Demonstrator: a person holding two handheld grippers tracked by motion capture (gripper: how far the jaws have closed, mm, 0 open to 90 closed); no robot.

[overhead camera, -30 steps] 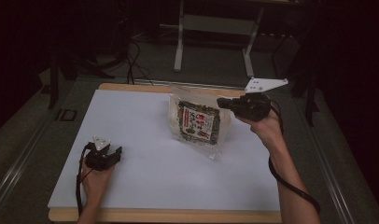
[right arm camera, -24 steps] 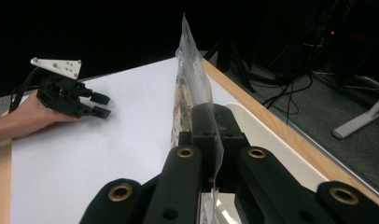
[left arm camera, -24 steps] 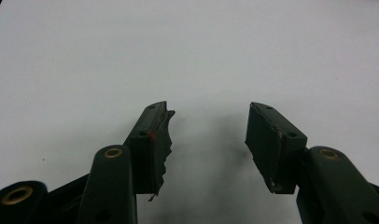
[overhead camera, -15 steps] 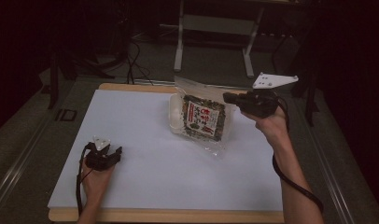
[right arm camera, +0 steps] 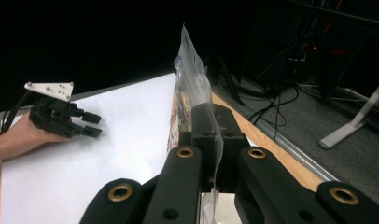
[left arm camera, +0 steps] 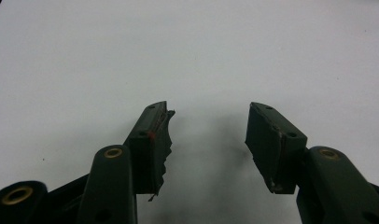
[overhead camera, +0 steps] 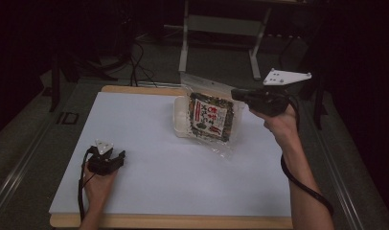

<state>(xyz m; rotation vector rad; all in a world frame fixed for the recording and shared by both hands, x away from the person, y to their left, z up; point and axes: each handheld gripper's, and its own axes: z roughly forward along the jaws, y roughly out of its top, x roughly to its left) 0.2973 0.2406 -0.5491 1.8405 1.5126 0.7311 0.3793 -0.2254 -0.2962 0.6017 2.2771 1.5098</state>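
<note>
A clear plastic snack packet point(overhead camera: 209, 117) with a dark label and a white tray inside hangs tilted above the far middle of the white table point(overhead camera: 149, 143). My right gripper point(overhead camera: 238, 94) is shut on the packet's right edge. In the right gripper view its jaws point(right arm camera: 211, 112) pinch the clear film of the packet point(right arm camera: 190, 84), which stands edge-on. My left gripper point(overhead camera: 118, 155) rests on the table at the near left, held by a hand. It is open in the left gripper view point(left arm camera: 208, 109), with only bare white surface between its jaws. It also shows far off in the right gripper view point(right arm camera: 92, 125).
A wooden rim point(overhead camera: 173, 221) borders the table's front edge. Behind the table stand a metal desk frame point(overhead camera: 185, 43) and loose cables point(overhead camera: 135, 57) on the floor. Dark surroundings close in on the left and right.
My right hand has shifted slightly to the right and up, carrying the packet with it. The left hand has stayed where it was.
</note>
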